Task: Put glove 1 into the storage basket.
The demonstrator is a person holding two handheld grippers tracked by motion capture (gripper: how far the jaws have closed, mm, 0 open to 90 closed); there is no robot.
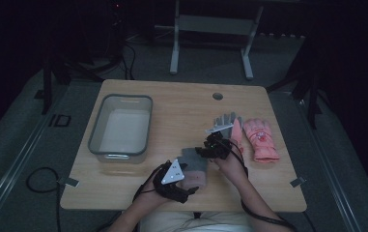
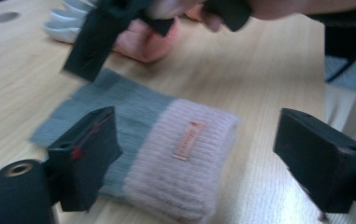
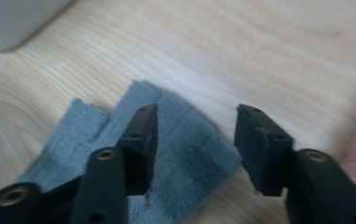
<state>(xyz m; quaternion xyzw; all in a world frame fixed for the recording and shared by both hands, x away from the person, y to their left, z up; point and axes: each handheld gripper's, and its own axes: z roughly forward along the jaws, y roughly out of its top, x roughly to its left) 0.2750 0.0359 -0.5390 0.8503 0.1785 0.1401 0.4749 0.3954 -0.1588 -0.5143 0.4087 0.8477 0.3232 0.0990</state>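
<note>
The left gripper (image 1: pixel 184 186) is near the front edge of the table (image 1: pixel 181 101), with its jaws wide apart. In the left gripper view, the folded grey and pink glove (image 2: pixel 152 144) lies flat on the wood between and beyond the two jaws, and the pads do not press on it. A small label sits on the pink part.

The right gripper (image 1: pixel 209 150) hangs just behind this glove, toward the middle of the table. Its jaws stand about half open. In the right gripper view, the grey end of the glove (image 3: pixel 166 154) lies under them and nothing is pinched; whether the left pad touches the cloth cannot be told because of blur.

Toward the right edge lie a grey glove (image 1: pixel 225 121) and a pink glove (image 1: pixel 261 137), close to each other. A grey plastic bin (image 1: pixel 97 130) stands near the left edge, well apart from the gloves.
</note>
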